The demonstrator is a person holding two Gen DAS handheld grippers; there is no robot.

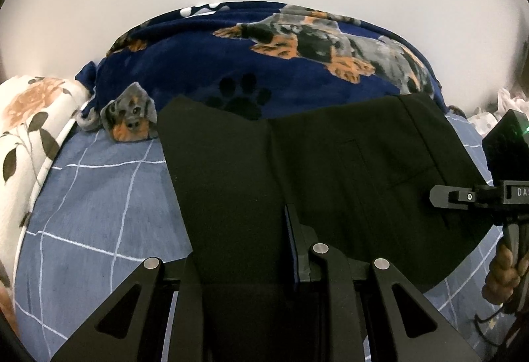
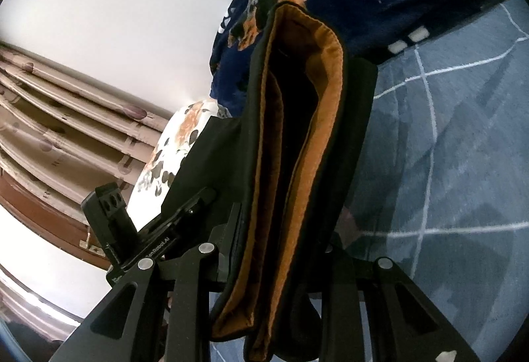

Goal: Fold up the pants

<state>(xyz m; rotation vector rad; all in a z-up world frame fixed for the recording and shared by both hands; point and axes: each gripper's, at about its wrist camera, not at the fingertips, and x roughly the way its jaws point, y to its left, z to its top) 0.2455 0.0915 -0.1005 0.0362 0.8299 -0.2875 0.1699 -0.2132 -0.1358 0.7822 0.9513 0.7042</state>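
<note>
Black pants (image 1: 330,170) hang stretched between both grippers above the bed. In the left wrist view my left gripper (image 1: 244,249) is shut on one edge of the cloth, which drapes over and hides its left finger. My right gripper (image 1: 443,196) holds the other end at the right edge, with a hand on its handle. In the right wrist view my right gripper (image 2: 284,229) is shut on the folded waistband (image 2: 297,130), whose orange-brown lining faces the camera. The left gripper (image 2: 198,200) shows at the left, on the same cloth.
A blue bed sheet with white grid lines (image 1: 99,196) lies under the pants. A navy dog-print blanket (image 1: 264,64) is heaped behind them. A white floral quilt (image 1: 29,137) lies at the left, and curtains (image 2: 66,130) hang by the white wall.
</note>
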